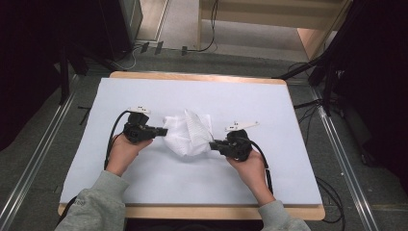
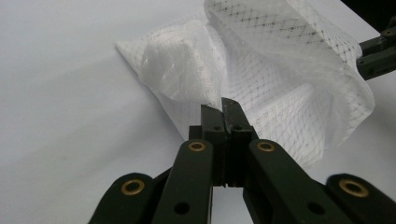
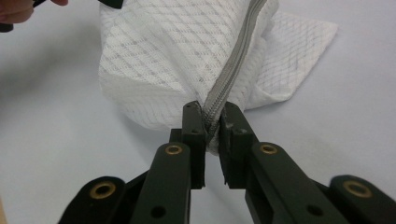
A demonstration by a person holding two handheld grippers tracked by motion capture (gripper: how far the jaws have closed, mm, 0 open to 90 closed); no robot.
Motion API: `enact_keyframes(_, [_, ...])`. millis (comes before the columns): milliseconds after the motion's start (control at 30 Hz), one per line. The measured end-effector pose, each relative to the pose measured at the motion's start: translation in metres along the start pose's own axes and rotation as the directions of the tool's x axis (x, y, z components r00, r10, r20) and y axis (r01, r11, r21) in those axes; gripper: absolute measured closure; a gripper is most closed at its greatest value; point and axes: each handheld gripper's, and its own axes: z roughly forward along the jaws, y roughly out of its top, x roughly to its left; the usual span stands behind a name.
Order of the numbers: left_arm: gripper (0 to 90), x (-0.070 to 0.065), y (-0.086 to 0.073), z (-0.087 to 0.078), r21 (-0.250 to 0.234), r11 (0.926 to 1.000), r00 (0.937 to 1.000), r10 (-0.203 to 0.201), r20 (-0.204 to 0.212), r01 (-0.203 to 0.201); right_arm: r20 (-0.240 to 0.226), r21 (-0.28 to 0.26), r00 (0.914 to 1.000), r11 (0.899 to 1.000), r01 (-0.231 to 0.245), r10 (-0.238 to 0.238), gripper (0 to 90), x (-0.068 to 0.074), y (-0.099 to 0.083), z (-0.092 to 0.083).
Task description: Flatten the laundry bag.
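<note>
This looks like a lab or recording studio rather than a home. The worktop (image 1: 202, 91) carries a plain white sheet; black stands (image 1: 327, 62) and dark drapes flank it on both sides, cables (image 1: 207, 45) trail over the grey carpet beyond it, and metal floor rails (image 1: 33, 163) run alongside.

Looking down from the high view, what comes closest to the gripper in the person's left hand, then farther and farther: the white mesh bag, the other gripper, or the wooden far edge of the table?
From the left gripper:
1. White mesh bag, right at its jaws, toward the table's middle.
2. Right gripper, across the bag on the right side.
3. Wooden far edge of the table, at the back, farthest.
</note>
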Motion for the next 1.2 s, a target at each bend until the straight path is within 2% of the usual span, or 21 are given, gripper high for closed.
enact_keyframes(100, [90.0,0.000,0.000,-0.001,-0.011,0.9999,1.0000,-0.002,0.003,0.002,-0.015,-0.007,0.9999,1.000,-0.001,0.001,85.7,0.001,0.004,-0.007])
enact_keyframes(133, [89.2,0.001,-0.001,-0.001,-0.031,0.9995,1.0000,-0.005,0.007,0.005,-0.014,-0.020,0.9999,1.000,0.006,-0.006,85.8,0.003,0.006,-0.011])
enact_keyframes(167, [84.9,0.001,-0.001,-0.001,-0.031,0.9995,1.0000,-0.005,0.007,0.005,-0.014,-0.020,0.9999,1.000,0.006,-0.006,85.8,0.003,0.006,-0.011])
enact_keyframes(200, [84.9,0.003,-0.002,0.000,-0.035,0.9993,0.9999,-0.009,0.005,0.009,-0.004,-0.025,0.9999,1.000,0.009,-0.009,85.8,0.003,0.006,-0.012])
enact_keyframes(233, [77.9,0.005,-0.003,0.001,-0.031,0.9994,0.9998,-0.015,0.011,0.015,0.013,-0.029,0.9998,0.999,0.016,-0.015,85.7,0.002,0.007,-0.014])
enact_keyframes(267, [73.8,0.006,-0.004,0.001,-0.030,0.9993,0.9995,-0.023,0.019,0.023,0.023,-0.037,0.9997,0.999,0.003,-0.003,85.7,-0.003,0.007,-0.017])
enact_keyframes(300, [73.8,0.006,-0.005,0.001,-0.033,0.9990,0.9992,-0.030,0.025,0.031,0.023,-0.037,0.9997,0.999,0.003,-0.003,85.7,-0.003,0.007,-0.017])
enact_keyframes(467, [66.1,0.005,-0.005,0.000,-0.066,0.9977,0.9996,-0.015,0.022,0.017,0.050,-0.059,0.9975,0.997,-0.047,0.050,85.5,-0.022,0.009,-0.024])
enact_keyframes(567, [62.5,0.006,-0.006,0.002,-0.047,0.9987,0.9998,-0.020,-0.001,0.020,0.086,-0.059,0.9921,0.994,-0.086,0.091,84.9,-0.040,0.006,-0.030])
enact_keyframes(633, [61.8,0.006,-0.006,0.003,-0.042,0.9989,0.9998,-0.019,-0.005,0.019,0.090,-0.058,0.9909,0.994,-0.095,0.100,84.7,-0.044,0.005,-0.030])
enact_keyframes(667, [60.4,0.006,-0.006,0.003,-0.041,0.9990,0.9998,-0.018,-0.003,0.018,0.111,-0.046,0.9859,0.992,-0.120,0.125,84.4,-0.054,0.002,-0.031])
enact_keyframes(700, [60.4,0.006,-0.006,0.003,-0.042,0.9990,0.9999,-0.016,-0.001,0.016,0.111,-0.046,0.9859,0.992,-0.120,0.125,84.4,-0.054,0.002,-0.031])
enact_keyframes(767, [58.1,0.005,-0.007,0.006,-0.041,0.9991,0.9999,-0.014,0.003,0.014,0.129,-0.036,0.9804,0.989,-0.145,0.148,84.3,-0.064,-0.003,-0.030])
enact_keyframes(1033, [53.9,0.003,-0.007,0.011,-0.023,0.9997,1.0000,0.002,-0.002,-0.002,0.177,-0.006,0.9647,0.980,-0.197,0.195,82.7,-0.084,-0.014,-0.028])
enact_keyframes(1133, [53.2,0.003,-0.007,0.012,-0.017,0.9998,1.0000,0.007,-0.004,-0.007,0.186,0.001,0.9611,0.978,-0.208,0.204,79.0,-0.087,-0.016,-0.028])
enact_keyframes(1200, [52.8,0.002,-0.007,0.013,-0.016,0.9998,0.9999,0.011,-0.001,-0.011,0.186,0.003,0.9616,0.979,-0.206,0.201,76.5,-0.087,-0.017,-0.028])
